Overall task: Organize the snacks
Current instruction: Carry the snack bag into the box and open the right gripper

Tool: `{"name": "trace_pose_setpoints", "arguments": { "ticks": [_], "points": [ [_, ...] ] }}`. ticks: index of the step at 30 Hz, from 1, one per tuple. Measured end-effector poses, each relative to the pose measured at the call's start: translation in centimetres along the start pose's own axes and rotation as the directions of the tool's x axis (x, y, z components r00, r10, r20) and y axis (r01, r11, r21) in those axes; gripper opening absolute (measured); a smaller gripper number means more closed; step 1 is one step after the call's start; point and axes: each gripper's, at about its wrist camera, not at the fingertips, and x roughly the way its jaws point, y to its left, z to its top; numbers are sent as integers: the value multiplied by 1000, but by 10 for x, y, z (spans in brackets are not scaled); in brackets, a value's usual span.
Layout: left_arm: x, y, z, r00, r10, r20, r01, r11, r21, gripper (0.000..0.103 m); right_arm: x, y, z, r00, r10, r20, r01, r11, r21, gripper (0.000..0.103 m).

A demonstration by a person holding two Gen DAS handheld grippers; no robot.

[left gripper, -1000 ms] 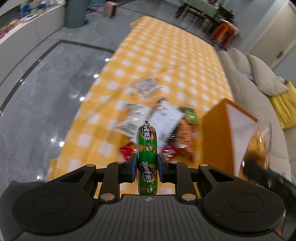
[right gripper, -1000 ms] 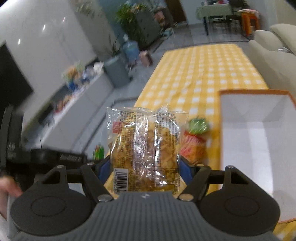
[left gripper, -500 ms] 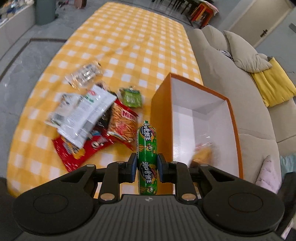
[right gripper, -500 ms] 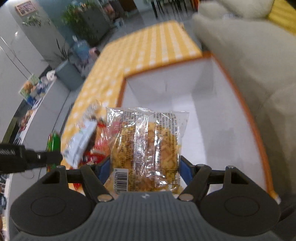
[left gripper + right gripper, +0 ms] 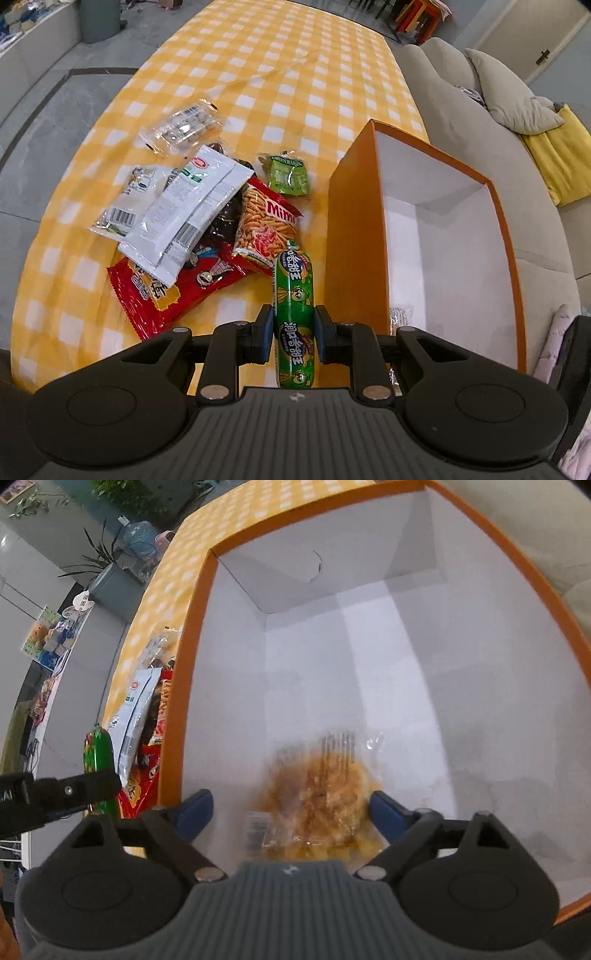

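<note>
Snacks (image 5: 192, 221) lie in a loose heap at the left centre of the left wrist view, on a yellow checked tablecloth (image 5: 280, 66). Going left to right: a clear pack of round biscuits (image 5: 181, 127) sits at the upper left of the heap, two white packets (image 5: 184, 210) overlap a red bag (image 5: 177, 291) below them, then come an orange bag of sticks (image 5: 264, 225) and a small green pouch (image 5: 288, 177) above it. Right of the heap, at the frame's lower centre, the left gripper (image 5: 294, 338) is clamped narrowly on a green sausage stick (image 5: 294, 295), which stands upright between the pads. Just beside it to the right is an orange box (image 5: 351, 236) with a white inside, near a grey sofa (image 5: 443, 92) with a yellow cushion (image 5: 557, 155).

In the right wrist view, the sausage stick (image 5: 98, 764) and the left gripper's black finger show at the far left, outside the box wall (image 5: 177, 716). Inside the box, at lower centre, the right gripper (image 5: 291, 812) has its jaws opening, the blue pads standing wide. A clear pack of golden cakes (image 5: 317, 794), blurred, is between them; the left pad is clear of it, and it looks loose over the white floor.
</note>
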Motion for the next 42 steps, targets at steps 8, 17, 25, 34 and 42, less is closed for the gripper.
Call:
{"name": "trace_pose_setpoints", "arguments": {
  "ticks": [8, 17, 25, 34, 42],
  "points": [
    [-2, 5, -4, 1000, -19, -11, 18, 1000, -13, 25, -10, -4, -10, 998, 54, 11, -54, 998, 10, 57],
    [-1, 0, -7, 999, -47, -20, 47, 999, 9, 25, 4, 0, -16, 998, -64, -20, 62, 996, -60, 33],
    [1, 3, -7, 998, -46, -33, 46, 999, 0, 25, 5, 8, -19, 994, -109, -26, 104, 984, -145, 32],
    [-15, -7, -10, 997, -73, -10, 74, 997, 30, 25, -8, -17, -16, 987, 141, -83, -138, 990, 38, 32],
    [-30, -49, -16, 986, -165, -13, 165, 980, 107, 25, -98, -31, -6, 964, 166, 210, -172, 985, 13, 50]
  ]
}}
